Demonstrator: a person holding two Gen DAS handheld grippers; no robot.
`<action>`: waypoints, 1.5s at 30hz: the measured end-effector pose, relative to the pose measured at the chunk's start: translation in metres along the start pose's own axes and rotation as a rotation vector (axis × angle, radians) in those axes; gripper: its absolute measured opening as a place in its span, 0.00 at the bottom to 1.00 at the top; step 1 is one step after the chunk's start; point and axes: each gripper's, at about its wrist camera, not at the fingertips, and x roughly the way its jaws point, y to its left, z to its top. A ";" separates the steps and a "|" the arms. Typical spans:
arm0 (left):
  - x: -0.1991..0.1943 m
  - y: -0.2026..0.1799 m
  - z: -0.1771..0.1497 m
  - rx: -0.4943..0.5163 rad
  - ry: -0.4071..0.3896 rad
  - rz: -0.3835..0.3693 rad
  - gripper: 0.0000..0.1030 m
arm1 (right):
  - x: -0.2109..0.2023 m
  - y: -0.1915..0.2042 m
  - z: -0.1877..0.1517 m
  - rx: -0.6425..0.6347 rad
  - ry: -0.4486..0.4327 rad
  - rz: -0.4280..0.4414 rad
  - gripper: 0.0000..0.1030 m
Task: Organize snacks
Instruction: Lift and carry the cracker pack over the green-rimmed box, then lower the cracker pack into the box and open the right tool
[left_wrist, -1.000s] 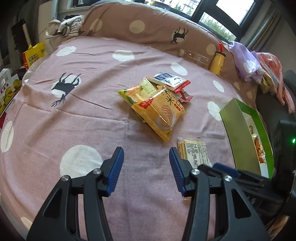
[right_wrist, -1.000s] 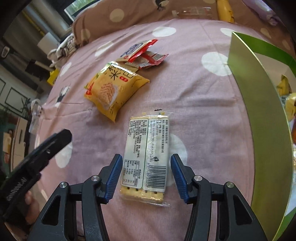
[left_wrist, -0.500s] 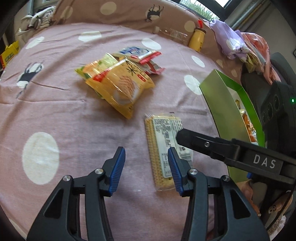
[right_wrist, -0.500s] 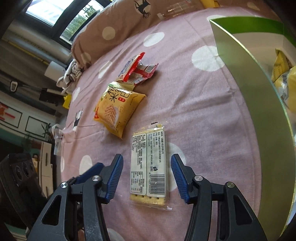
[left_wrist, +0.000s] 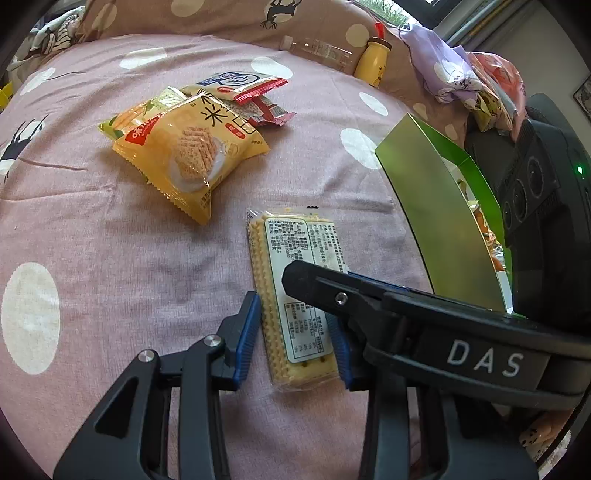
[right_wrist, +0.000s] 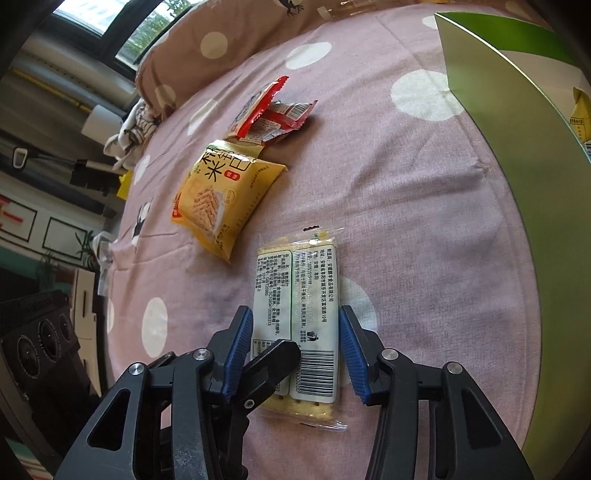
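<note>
A clear-wrapped cracker pack (left_wrist: 288, 236) (right_wrist: 295, 288) with a white label lies on the pink dotted bedspread. My left gripper (left_wrist: 295, 325) straddles its near end. The jaws are closing, and the blue pads meet both long edges. My right gripper (right_wrist: 295, 317) is closing on the same pack from the other side, with its pads against the wrapper. A right finger (left_wrist: 332, 291) crosses over the pack in the left wrist view. A left finger (right_wrist: 273, 358) overlaps the pack's near corner in the right wrist view.
An open green box (left_wrist: 436, 221) (right_wrist: 517, 129) with snacks inside stands just right of the pack. A yellow cracker bag (left_wrist: 188, 155) (right_wrist: 218, 199) and red-and-white packets (left_wrist: 240, 85) (right_wrist: 266, 114) lie beyond. A yellow bottle (left_wrist: 373, 64) and a clothes pile (left_wrist: 461, 81) sit at the far edge.
My left gripper came across from bare bedspread to the cracker pack and narrowed around it. The right gripper stayed over the pack and its jaws drew in to the wrapper.
</note>
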 end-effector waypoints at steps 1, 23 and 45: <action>-0.001 -0.001 0.000 0.001 -0.006 0.002 0.35 | -0.001 0.000 0.000 0.000 -0.003 0.000 0.48; -0.036 -0.133 0.039 0.294 -0.251 -0.170 0.33 | -0.161 -0.029 0.002 0.049 -0.519 -0.054 0.46; 0.057 -0.192 0.059 0.334 -0.003 -0.227 0.33 | -0.164 -0.139 0.010 0.393 -0.494 -0.085 0.46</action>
